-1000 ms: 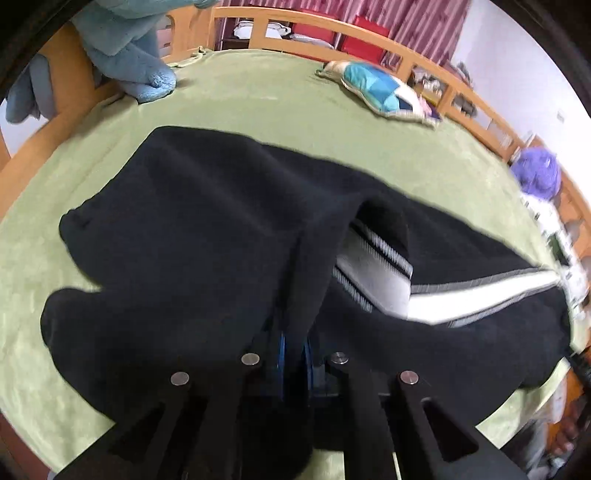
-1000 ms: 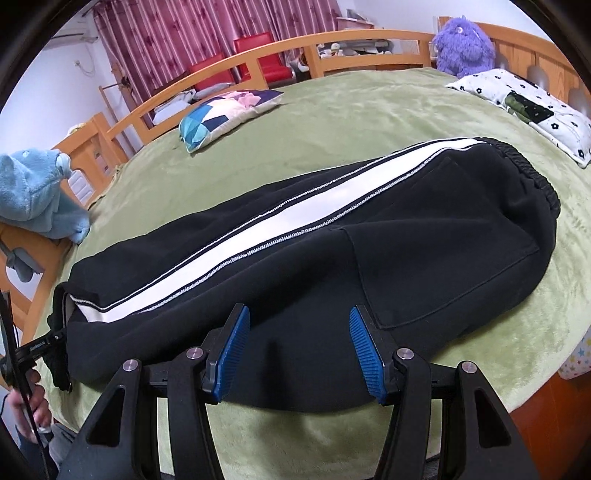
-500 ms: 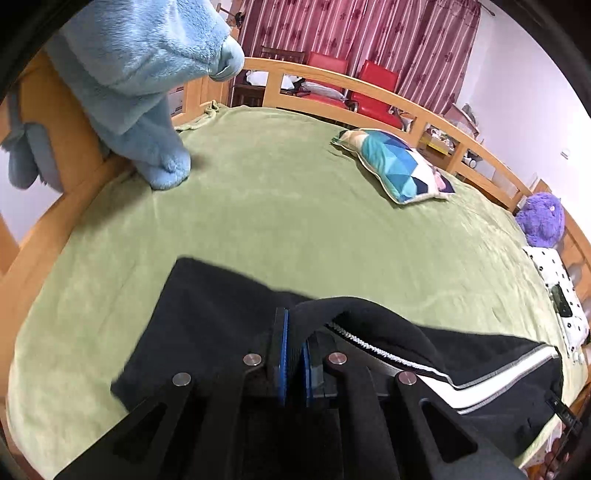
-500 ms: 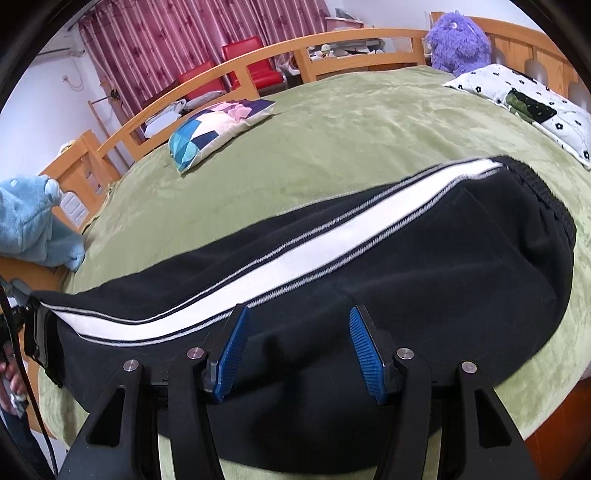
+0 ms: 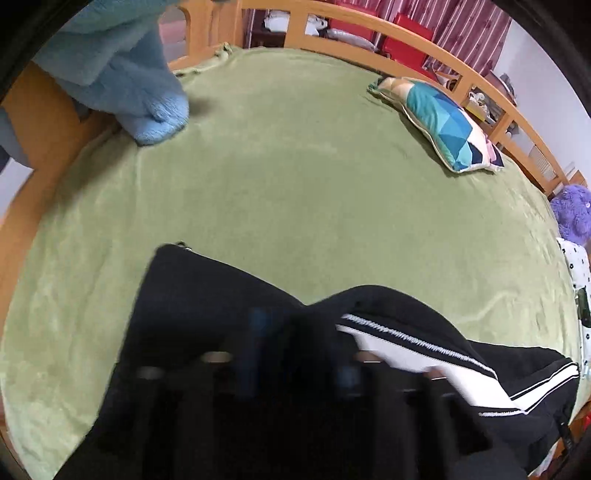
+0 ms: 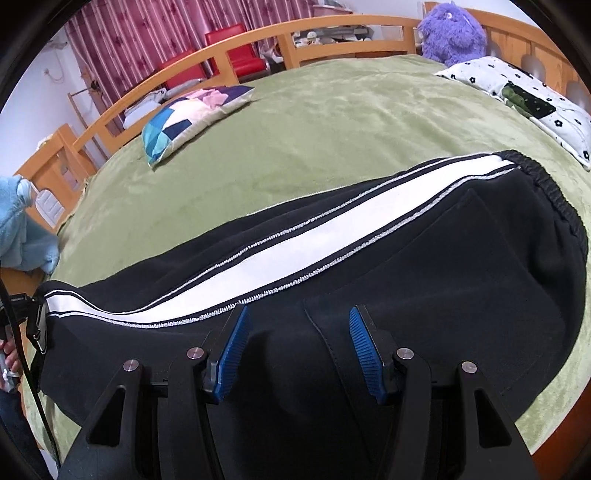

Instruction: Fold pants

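Note:
Black pants (image 6: 406, 280) with a white side stripe (image 6: 295, 251) lie across the green bed, waistband at the right. My right gripper (image 6: 297, 343) is open, its blue pads just above the seat of the pants, holding nothing. In the left wrist view the pants (image 5: 207, 317) show at the bottom, their leg end raised in a fold. My left gripper (image 5: 295, 354) is motion-blurred and dark against the cloth; I cannot tell whether it still pinches the leg.
The green blanket (image 5: 314, 192) covers the bed inside a wooden rail (image 6: 258, 40). A patchwork pillow (image 5: 436, 122) lies at the back, a blue plush (image 5: 129, 81) at the left corner, a purple plush (image 6: 452, 31) and a flowered pillow (image 6: 524, 96) at the right.
My left gripper has lifted the leg end and carried it along the pants, baring more green blanket. It is now blurred. My right gripper has stayed open and moved closer over the seat.

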`<move>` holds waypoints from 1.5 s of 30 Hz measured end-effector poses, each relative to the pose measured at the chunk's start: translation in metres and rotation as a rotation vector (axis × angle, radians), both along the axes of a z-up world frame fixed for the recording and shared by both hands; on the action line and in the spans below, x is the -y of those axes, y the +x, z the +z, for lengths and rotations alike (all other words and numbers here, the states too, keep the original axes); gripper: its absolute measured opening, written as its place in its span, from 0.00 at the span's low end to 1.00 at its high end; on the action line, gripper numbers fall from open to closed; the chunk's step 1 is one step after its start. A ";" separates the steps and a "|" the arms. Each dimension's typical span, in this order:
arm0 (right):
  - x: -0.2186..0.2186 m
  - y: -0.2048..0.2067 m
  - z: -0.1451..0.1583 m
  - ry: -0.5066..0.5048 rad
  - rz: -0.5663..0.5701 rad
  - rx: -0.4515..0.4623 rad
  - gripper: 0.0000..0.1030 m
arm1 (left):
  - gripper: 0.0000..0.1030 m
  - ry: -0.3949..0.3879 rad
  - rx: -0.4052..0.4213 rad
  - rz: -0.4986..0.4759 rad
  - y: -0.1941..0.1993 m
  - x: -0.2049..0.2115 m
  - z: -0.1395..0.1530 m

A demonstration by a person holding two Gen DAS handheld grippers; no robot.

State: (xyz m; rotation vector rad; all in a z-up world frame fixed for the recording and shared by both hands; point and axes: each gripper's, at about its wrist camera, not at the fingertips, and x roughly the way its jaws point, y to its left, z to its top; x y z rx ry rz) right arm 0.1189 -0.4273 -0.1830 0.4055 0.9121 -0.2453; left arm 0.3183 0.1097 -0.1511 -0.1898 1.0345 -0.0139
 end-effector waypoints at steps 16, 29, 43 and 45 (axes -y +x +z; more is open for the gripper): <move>-0.042 0.001 0.007 0.037 0.070 0.024 0.54 | 0.68 -0.019 0.021 -0.137 -0.076 0.031 -0.009; -0.045 -0.002 0.010 0.012 0.046 -0.010 0.54 | 0.20 0.209 0.188 -0.080 -0.070 0.018 0.017; -0.069 0.009 0.007 -0.008 0.055 -0.029 0.54 | 0.56 0.211 0.238 0.068 -0.015 -0.060 0.064; -0.070 0.009 0.007 -0.012 0.057 -0.026 0.54 | 0.56 0.193 0.218 0.045 -0.026 -0.057 0.057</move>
